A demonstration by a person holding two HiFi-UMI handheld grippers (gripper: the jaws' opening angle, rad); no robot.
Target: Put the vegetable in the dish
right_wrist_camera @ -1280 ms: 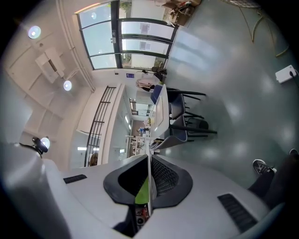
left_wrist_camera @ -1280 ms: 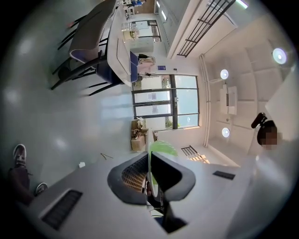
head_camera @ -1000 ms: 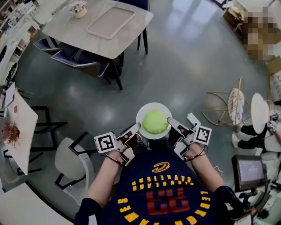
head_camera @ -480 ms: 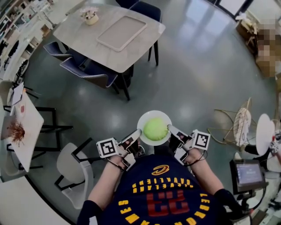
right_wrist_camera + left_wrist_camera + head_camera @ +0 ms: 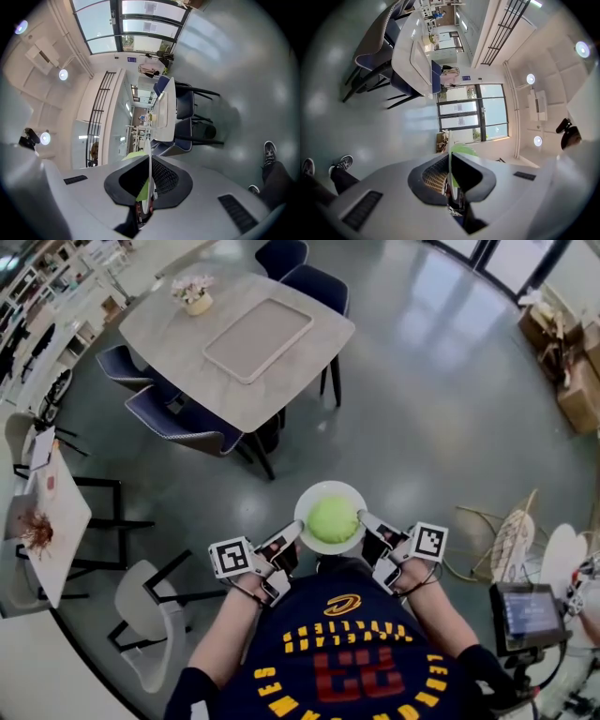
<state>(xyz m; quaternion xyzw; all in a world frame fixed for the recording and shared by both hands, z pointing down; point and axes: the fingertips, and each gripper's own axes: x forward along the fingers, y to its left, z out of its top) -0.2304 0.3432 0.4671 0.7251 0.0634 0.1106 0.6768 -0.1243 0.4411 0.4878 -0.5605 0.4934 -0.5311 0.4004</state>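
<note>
In the head view, the green vegetable sits in the middle of the white dish, which is held in the air between the left gripper and right gripper, well apart from the table.

In the left gripper view, the jaws clamp the dish's rim edge-on.

In the right gripper view, the jaws pinch the opposite rim.

The placing looks done; only setting the dish down seems left.
</note>
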